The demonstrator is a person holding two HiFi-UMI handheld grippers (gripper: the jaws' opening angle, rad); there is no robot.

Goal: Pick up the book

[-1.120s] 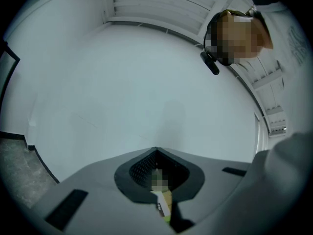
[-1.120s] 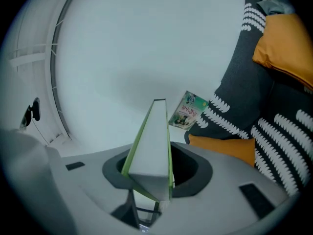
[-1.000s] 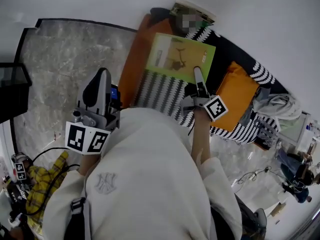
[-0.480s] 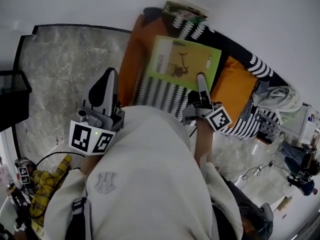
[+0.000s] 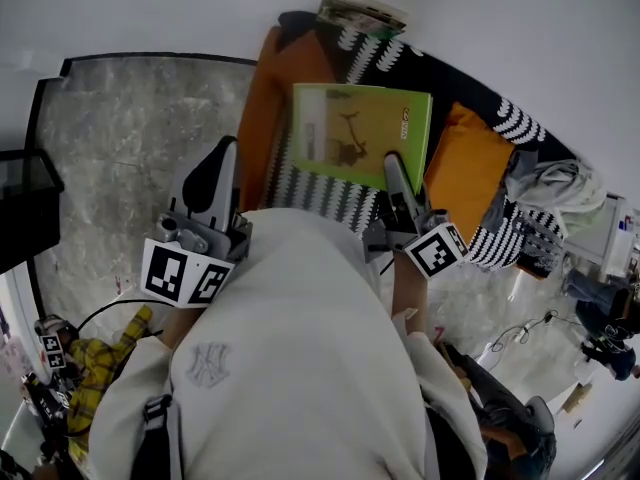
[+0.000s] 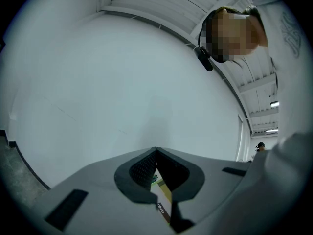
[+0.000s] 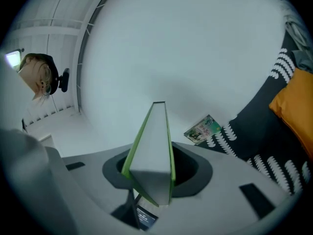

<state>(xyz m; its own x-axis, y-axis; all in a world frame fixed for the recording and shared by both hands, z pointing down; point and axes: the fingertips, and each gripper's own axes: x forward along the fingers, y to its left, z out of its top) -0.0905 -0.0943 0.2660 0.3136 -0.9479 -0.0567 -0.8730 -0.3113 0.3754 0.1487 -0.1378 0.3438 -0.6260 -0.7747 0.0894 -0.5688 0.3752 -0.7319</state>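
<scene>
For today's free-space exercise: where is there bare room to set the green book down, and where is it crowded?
Free: the striped blanket between the long orange cushion and the square orange cushion, under the green book in the right gripper; the marble floor left of them. Crowded: the heaped clothes at far right, and the magazine by the wall.

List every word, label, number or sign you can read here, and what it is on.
"NY" monogram: back of the person's white hoodie.
Green book in the right gripper: cover print too small to read.
Second book by the wall: cover too blurred to read.
Label under the right gripper's jaws: too small to read.
</scene>
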